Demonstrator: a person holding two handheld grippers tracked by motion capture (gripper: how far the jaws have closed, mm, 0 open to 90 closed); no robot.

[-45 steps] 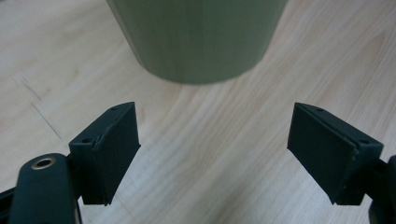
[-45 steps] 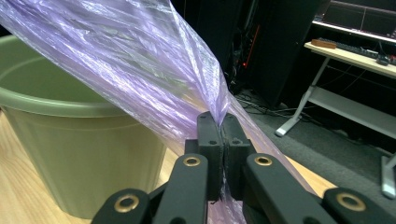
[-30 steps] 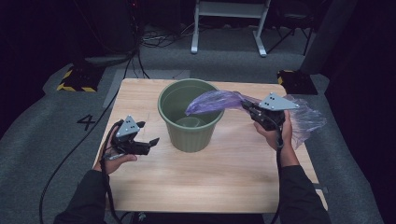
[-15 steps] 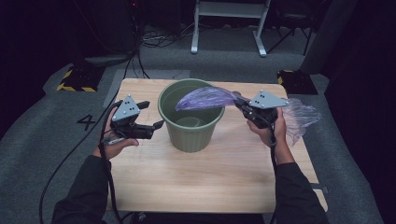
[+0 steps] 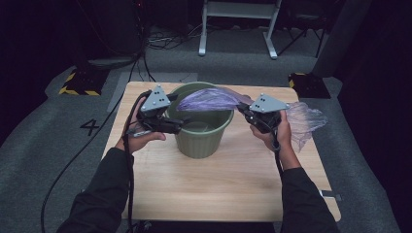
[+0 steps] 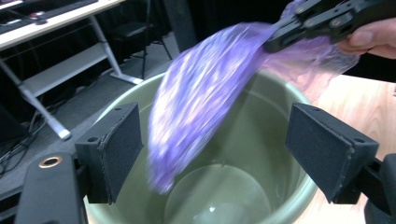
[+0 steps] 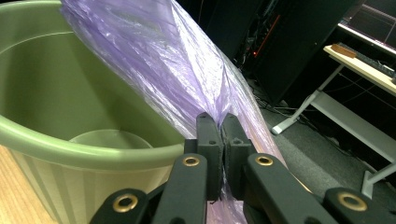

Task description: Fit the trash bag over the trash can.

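Your right hand-held gripper [image 5: 243,110] is pinching the thin purple plastic bag [image 5: 209,99] tight between its jaws, stretching it out over the round green plastic bucket [image 5: 201,136] on the wooden bench [image 5: 233,179]. Your left hand-held gripper [image 5: 180,125] is hovering at the bucket's near rim with jaws spread, the bag's loose end hanging between them, untouched.

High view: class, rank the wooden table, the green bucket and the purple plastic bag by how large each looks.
1. wooden table
2. green bucket
3. purple plastic bag, though part is bunched behind the right gripper.
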